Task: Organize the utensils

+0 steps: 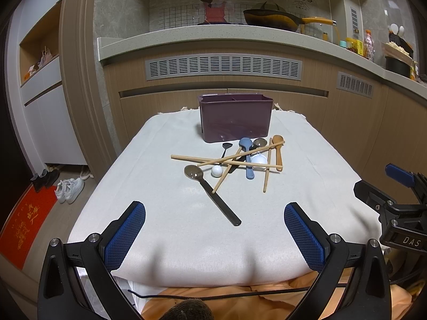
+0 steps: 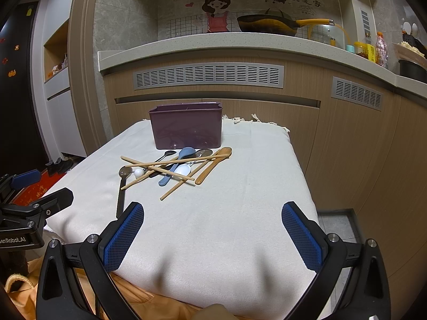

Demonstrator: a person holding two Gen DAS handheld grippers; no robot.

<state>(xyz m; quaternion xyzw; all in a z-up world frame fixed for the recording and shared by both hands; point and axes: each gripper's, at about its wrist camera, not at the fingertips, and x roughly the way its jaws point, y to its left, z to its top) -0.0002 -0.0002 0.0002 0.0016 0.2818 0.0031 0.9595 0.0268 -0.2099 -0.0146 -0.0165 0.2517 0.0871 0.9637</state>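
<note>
Left gripper (image 1: 214, 236) held low over the near edge of the cloth-covered worktop (image 1: 165, 240), blue pads (image 1: 125, 236) spread wide apart, nothing between them. Utensils heaped in a loose pile near mid-cloth, none touched by either gripper. Leftmost in pile: dark long-handled spoon (image 1: 210, 193), bowl toward the far side, handle running toward the near right. Just beside its bowl, a small white spoon (image 1: 216, 171). Wooden chopsticks (image 1: 224, 161) crossed over the heap at several angles, one resting on the dark spoon's handle. Small black spoon (image 1: 226, 146) behind these. Blue spoon (image 1: 246, 157) near centre, lying under the chopsticks; larger white spoon (image 1: 258, 159) just right of it. Wooden spoon (image 1: 278, 152) at the right edge of the pile. Purple utensil holder (image 1: 236, 117) upright behind the pile, close to the far cloth edge, inner dividers visible, no utensil seen rising above its rim. Right gripper (image 2: 212, 236) likewise low at the near edge, pads (image 2: 301, 236) wide apart and empty, to the right of the left gripper. Kitchen counter (image 1: 213, 33) with frying pan (image 1: 275, 20) beyond.
</note>
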